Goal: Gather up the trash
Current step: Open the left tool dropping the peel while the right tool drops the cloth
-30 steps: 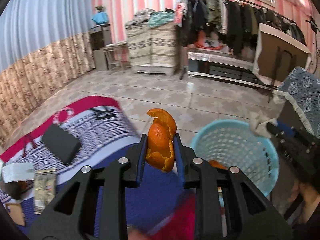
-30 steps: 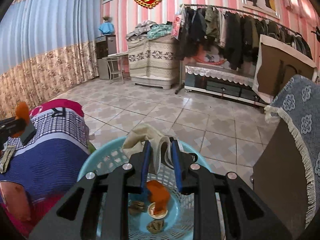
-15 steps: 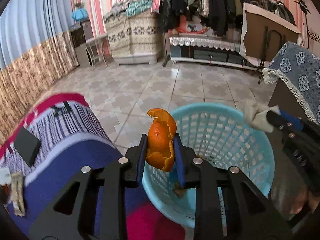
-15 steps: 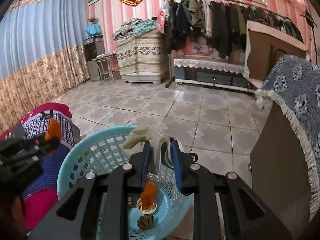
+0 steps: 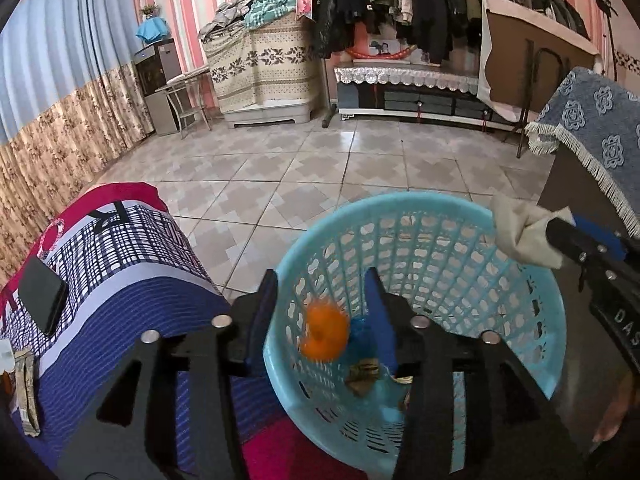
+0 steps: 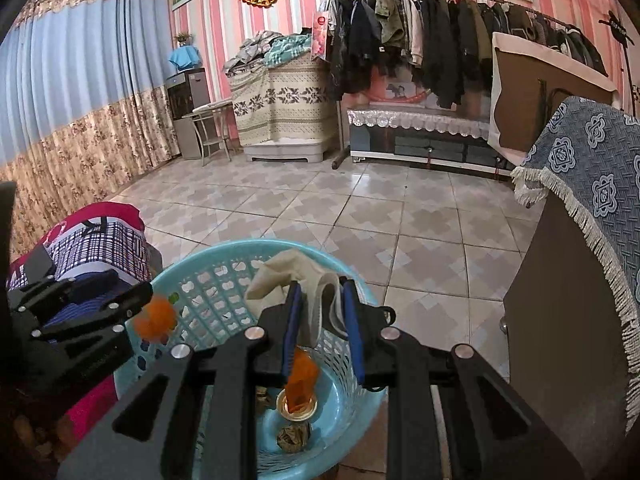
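A light blue mesh basket [image 5: 520, 296] [image 6: 192, 280] stands on the floor beside the bed. My left gripper [image 5: 320, 284] [image 6: 136, 300] hangs over its left rim with its jaws opening. The orange peel [image 5: 324, 332] [image 6: 154, 318] is blurred and free of the pads, dropping into the basket. My right gripper [image 6: 320, 300] [image 5: 560, 228] is shut on a crumpled beige tissue [image 6: 288, 276] [image 5: 520, 228] above the basket's right side. At the basket's bottom lie another peel piece [image 6: 302, 376] and small scraps [image 5: 362, 374].
The bed with a plaid blue and red quilt [image 5: 120, 248] sits left of the basket, with a black phone [image 5: 42, 300] and a wrapper [image 5: 26, 392] on it. A brown cabinet under a blue fringed cloth [image 6: 592, 184] stands right. Tiled floor [image 5: 320, 168] stretches ahead.
My left gripper swung from the bed to over the basket, then its jaws parted and the orange peel fell out. The right gripper kept its hold on the tissue and sank slightly.
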Tool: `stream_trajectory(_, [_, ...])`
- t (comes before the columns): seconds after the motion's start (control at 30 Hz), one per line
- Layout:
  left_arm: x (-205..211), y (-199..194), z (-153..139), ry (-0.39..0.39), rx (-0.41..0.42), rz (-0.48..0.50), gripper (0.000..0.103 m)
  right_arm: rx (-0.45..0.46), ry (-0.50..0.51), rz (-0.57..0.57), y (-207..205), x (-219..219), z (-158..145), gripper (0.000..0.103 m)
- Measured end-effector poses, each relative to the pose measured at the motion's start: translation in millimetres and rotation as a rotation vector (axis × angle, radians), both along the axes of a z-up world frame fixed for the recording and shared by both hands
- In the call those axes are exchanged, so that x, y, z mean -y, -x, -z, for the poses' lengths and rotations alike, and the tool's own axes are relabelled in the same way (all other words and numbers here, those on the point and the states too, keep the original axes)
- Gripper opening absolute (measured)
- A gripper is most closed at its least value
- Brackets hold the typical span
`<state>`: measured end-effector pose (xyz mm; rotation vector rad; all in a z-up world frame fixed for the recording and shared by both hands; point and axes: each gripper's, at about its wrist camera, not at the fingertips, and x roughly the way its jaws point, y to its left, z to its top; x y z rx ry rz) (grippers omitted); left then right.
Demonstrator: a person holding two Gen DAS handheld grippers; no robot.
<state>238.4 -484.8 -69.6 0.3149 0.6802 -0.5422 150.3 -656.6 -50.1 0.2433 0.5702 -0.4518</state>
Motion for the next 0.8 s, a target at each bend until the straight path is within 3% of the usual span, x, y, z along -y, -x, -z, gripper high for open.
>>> stream_trajectory(0.13, [-6.6, -1.5, -3.5, 0.007, 0.010, -0.025, 0.057, -0.011, -0.003, -0.005, -1.7, -2.5, 4.3, 0.022])
stream_trajectory(0.3, [-20.5, 0.4, -13.5, 0.006, 0.053, -0.087, 0.078, -0.019, 0.010, -0.015, -5.3, -6.9, 5.3, 0.022])
stream_trajectory(0.6, [-59.0, -3.6, -28.4, 0.029, 0.074, -0.191, 0.090, -0.033, 0.037, -0.048, -20.7, -29.3, 6.1, 0.026])
stream_trajectory(0.67, [-66.8, -5.8, -29.6, 0.042, 0.066, -0.207, 0.090, -0.037, 0.048, -0.055, -22.9, -32.4, 4.8, 0.033])
stream_trajectory(0.73, [-72.0, -8.2, -31.3, 0.055, 0.059, -0.220, 0.091, -0.040, 0.064, -0.065, -24.1, -37.9, 3.9, 0.054])
stream_trajectory(0.8, [-75.6, -9.7, -32.1, 0.066, 0.051, -0.225, 0.091, -0.049, 0.084, -0.073, -25.2, -42.2, 3.8, 0.063])
